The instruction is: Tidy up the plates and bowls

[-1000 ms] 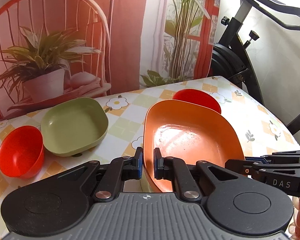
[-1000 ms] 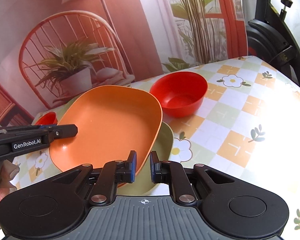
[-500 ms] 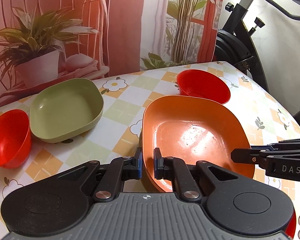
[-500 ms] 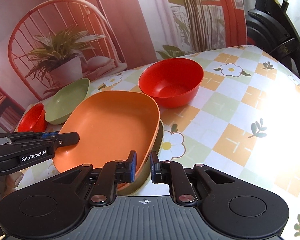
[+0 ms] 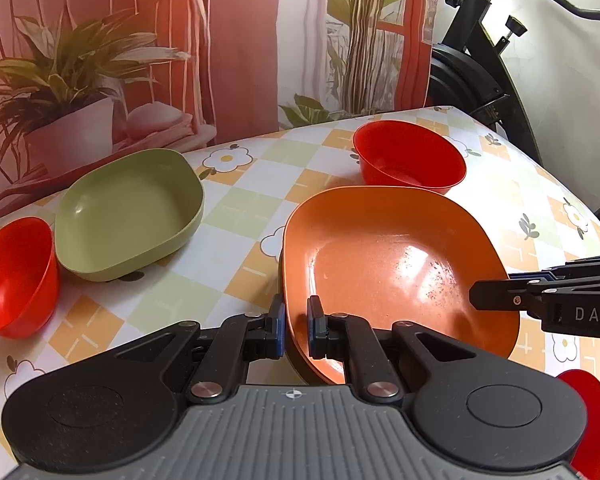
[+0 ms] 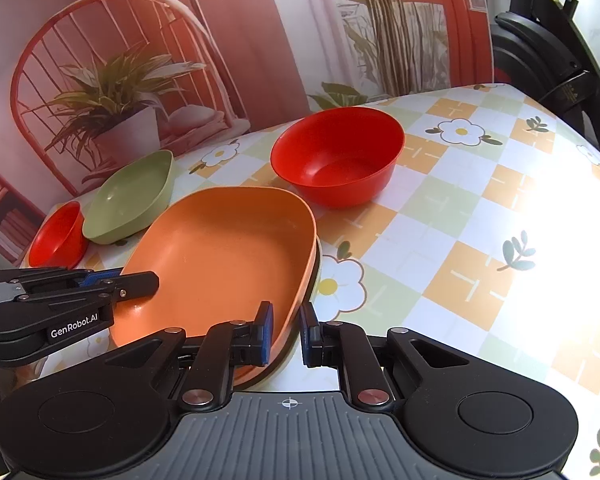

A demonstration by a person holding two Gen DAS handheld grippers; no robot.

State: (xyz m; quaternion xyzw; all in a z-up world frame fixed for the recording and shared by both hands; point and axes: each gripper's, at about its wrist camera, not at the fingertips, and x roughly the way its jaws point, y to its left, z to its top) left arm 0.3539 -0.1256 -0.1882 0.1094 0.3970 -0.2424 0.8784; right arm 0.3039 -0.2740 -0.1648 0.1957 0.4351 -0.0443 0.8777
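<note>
Both the left gripper (image 5: 296,328) and right gripper (image 6: 286,334) pinch opposite rims of the orange plate (image 5: 392,272)

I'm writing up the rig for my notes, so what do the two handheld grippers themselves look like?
Both match: the left gripper and right gripper have a grey ribbed body, black rounded housings with circular discs, silver pivot screws, and black linkage fingers tipped with blue pads. Seen side-on, one reads "GenRobot.AI" and the other "DAS" in white. No cables or sleeves are visible.

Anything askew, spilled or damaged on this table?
Nothing spilled or broken. The orange plate sits slightly askew on a green dish beneath it, whose rim shows along one side only.
</note>
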